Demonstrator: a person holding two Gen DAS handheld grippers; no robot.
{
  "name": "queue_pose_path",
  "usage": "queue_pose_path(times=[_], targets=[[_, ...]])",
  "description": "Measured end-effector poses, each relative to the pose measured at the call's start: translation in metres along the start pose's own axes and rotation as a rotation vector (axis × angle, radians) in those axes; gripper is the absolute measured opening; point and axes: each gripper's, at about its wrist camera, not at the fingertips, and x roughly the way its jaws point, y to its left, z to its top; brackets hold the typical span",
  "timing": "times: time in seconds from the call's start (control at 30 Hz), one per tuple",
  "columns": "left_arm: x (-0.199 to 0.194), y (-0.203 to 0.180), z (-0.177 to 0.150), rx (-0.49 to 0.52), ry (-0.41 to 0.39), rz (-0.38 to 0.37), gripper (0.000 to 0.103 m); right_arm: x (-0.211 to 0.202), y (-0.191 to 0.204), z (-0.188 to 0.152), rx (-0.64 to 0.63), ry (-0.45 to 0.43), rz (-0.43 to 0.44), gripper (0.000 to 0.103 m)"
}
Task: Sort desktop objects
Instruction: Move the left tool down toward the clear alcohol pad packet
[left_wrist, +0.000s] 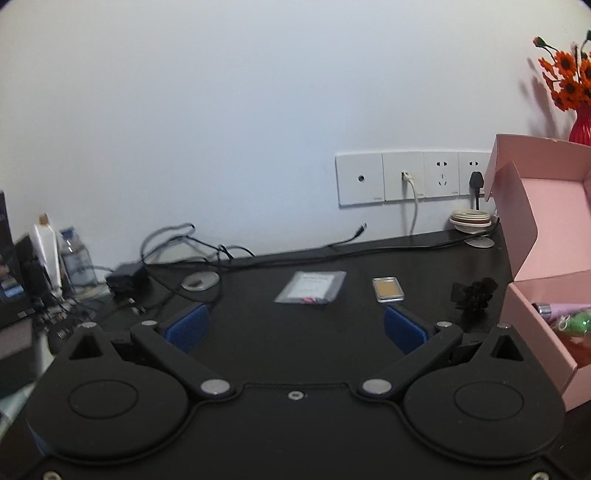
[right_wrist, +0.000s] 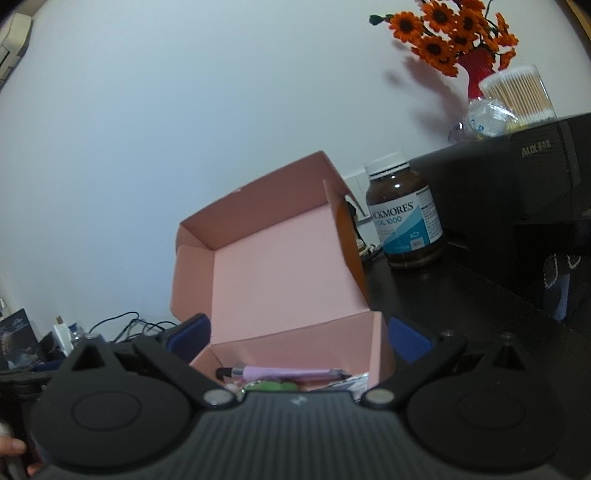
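Already the pink box (right_wrist: 280, 280) ahead of the empty, spread right gripper (right_wrist: 299, 338) holds a pen (right_wrist: 280, 373) — ahead of the equally spread left gripper (left_wrist: 295, 325), a clear pouch (left_wrist: 312, 287), small case (left_wrist: 387, 289) and black clip (left_wrist: 474, 293) remain.

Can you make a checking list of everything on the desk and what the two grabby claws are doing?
Surface: black desk, mostly bare in the middle.
Job's things: open pink box with a purple pen and something green inside; clear packet, small yellow case and black clip-like thing lie loose.
Clutter: brown pill bottle, cotton swabs, tape rolls.
Grippers: left gripper open, empty; right gripper open, empty, at the box.
Cables: tangle by the wall.
Surroundings: white wall, sockets, orange flowers.
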Motion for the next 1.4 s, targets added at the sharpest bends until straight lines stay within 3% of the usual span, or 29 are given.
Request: queue_pose_path(times=[0.1, 0.4, 0.8, 0.87, 1.03, 1.4], targets=[[0.005, -0.002, 0.000, -0.010, 0.000, -0.012, 0.103, 0.000, 0.003, 0.000, -0.017, 0.001, 0.006, 0.102], [0.017, -0.026, -0.001, 0.143, -0.010, 0.070, 0.103, 0.001, 0.005, -0.001, -0.032, 0.001, 0.001, 0.102], [0.039, -0.006, 0.013, 0.079, -0.023, 0.032, 0.103, -0.001, 0.011, -0.003, -0.069, -0.008, -0.009, 0.102], [0.048, -0.003, 0.020, 0.070, -0.008, 0.031, 0.103, -0.001, 0.012, -0.003, -0.074, -0.009, -0.007, 0.102], [0.086, 0.014, 0.036, -0.003, 0.048, -0.066, 0.103, -0.001, 0.011, -0.003, -0.069, -0.007, -0.002, 0.102], [0.152, -0.010, 0.033, 0.155, 0.095, -0.056, 0.103, -0.001, 0.013, -0.003, -0.082, -0.010, 0.018, 0.102]])
